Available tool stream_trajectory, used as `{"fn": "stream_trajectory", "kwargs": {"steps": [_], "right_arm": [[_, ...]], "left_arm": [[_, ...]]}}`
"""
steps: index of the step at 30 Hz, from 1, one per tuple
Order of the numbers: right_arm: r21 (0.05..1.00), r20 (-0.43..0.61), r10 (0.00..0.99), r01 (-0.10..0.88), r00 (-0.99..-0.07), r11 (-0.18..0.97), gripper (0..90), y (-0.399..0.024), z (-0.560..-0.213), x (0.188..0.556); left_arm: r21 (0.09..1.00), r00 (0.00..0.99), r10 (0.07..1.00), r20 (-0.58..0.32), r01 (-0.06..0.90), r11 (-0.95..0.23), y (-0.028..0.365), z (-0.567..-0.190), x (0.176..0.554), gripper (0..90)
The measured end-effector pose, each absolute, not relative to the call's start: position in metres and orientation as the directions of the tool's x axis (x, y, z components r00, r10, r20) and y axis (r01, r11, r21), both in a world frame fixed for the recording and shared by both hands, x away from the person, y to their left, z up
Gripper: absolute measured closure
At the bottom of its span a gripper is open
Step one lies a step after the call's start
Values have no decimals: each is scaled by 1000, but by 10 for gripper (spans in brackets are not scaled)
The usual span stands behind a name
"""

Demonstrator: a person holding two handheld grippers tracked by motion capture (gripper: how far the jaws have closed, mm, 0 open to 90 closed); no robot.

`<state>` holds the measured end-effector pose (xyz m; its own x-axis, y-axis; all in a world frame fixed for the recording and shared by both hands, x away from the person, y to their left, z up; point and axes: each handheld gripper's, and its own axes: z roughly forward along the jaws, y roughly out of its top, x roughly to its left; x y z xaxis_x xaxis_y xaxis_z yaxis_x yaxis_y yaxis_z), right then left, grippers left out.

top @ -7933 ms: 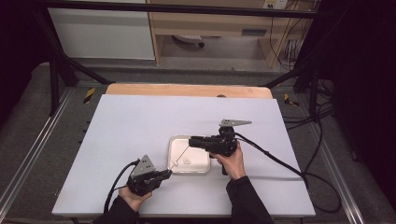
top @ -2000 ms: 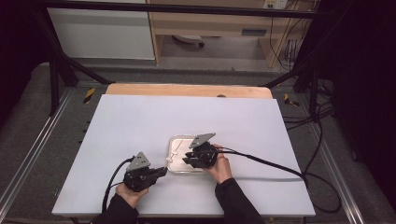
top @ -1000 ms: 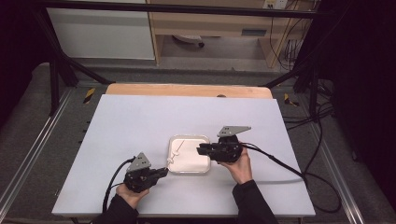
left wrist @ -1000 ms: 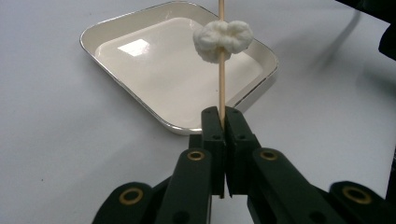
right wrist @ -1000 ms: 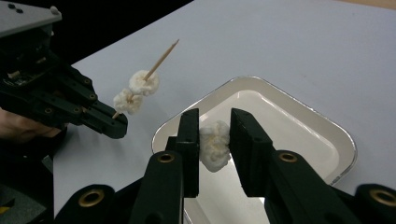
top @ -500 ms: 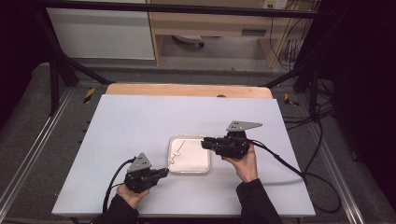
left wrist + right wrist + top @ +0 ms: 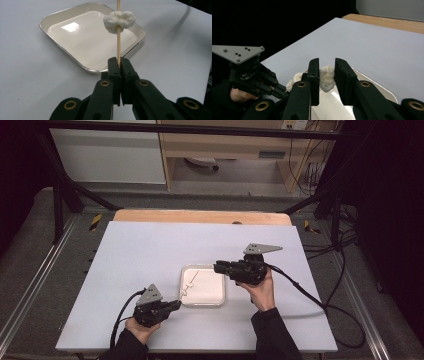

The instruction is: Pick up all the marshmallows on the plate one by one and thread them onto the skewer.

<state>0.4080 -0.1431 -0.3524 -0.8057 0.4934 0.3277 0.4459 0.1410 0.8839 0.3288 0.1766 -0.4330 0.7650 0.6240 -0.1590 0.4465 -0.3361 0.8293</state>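
Observation:
A thin wooden skewer [image 7: 118, 47] stands up from my left gripper [image 7: 119, 62], whose jaws are shut on its lower end. A white puffy lump [image 7: 119, 21] is threaded on it, over the shallow white tray [image 7: 75, 30]. In the high view the left gripper [image 7: 175, 305] sits at the tray's [image 7: 207, 292] near left corner, and the skewer [image 7: 192, 280] slants across the tray. My right gripper [image 7: 217, 267] hovers at the tray's far right corner. Its jaws [image 7: 326, 62] are shut on a second white lump [image 7: 327, 77]. Beyond it are the left gripper [image 7: 284, 93] and the skewered lump [image 7: 295, 78].
The white table top [image 7: 150, 250] lies bare around the tray, with a wooden strip [image 7: 200, 216] along its far edge. A black cable [image 7: 305, 295] trails from the right gripper off the table's right side. Dark frame rails run along both sides.
My right gripper has lifted off the tray with the white lump and drawn back to the right and upward. The left gripper and skewer have stayed where they were.

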Motion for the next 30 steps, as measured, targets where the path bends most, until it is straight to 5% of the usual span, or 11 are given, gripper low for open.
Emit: {"fn": "stream_trajectory", "kwargs": {"steps": [30], "right_arm": [[851, 440, 411, 517, -798, 92, 759, -112, -363, 425]], "left_arm": [[838, 770, 621, -148, 431, -334, 176, -431, 327, 878]]}}
